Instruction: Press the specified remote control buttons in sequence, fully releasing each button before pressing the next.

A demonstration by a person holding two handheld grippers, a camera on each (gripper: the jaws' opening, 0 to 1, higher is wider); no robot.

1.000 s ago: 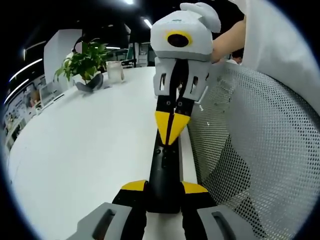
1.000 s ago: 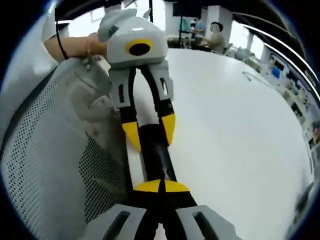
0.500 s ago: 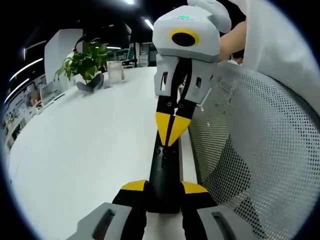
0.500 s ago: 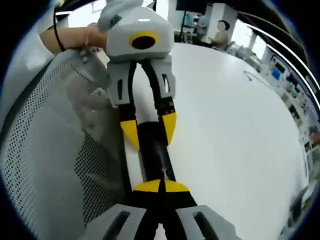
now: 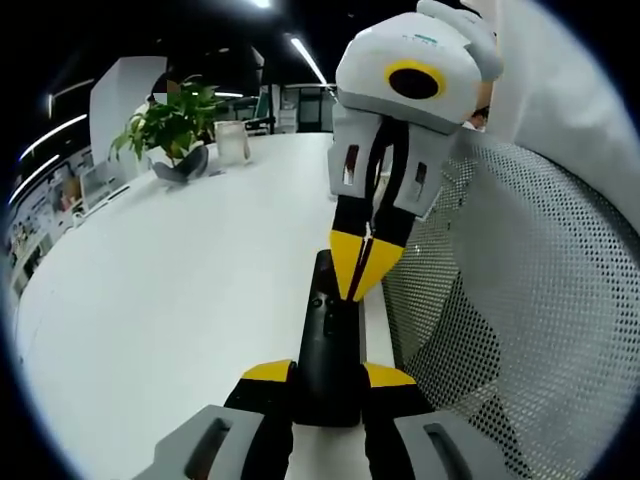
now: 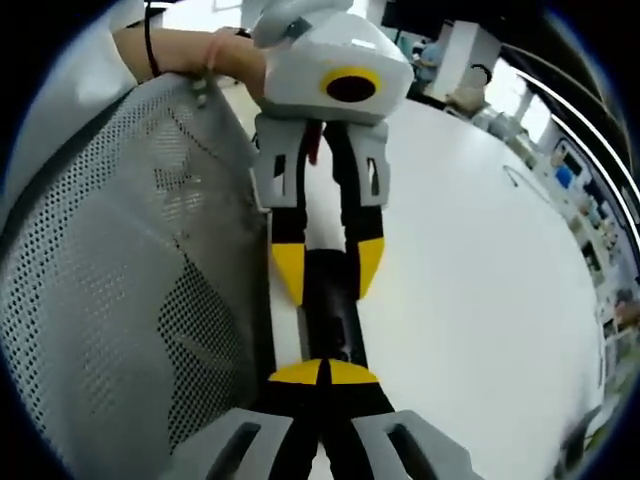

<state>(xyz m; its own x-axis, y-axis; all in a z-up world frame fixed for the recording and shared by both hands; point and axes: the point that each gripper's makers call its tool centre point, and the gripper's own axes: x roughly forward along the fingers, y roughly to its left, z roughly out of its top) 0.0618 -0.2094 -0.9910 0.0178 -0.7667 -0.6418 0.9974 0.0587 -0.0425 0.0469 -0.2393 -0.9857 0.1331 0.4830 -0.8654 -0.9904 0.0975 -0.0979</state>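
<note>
the left gripper (image 5: pixel 327 375) clamps the near end of the black remote control (image 5: pixel 328 340), yellow tips on either side of it. the remote's long axis runs straight ahead from those jaws, along the edge of the white table (image 5: pixel 180 290). the right gripper (image 5: pixel 362 275) has its tips pressed together, poised at the remote's far end; whether it touches the buttons i cannot tell. no lettering is legible. right of the tongs sits a mesh chair (image 5: pixel 500 300); far off to the left, a potted plant (image 5: pixel 170 125) in an office.
</note>
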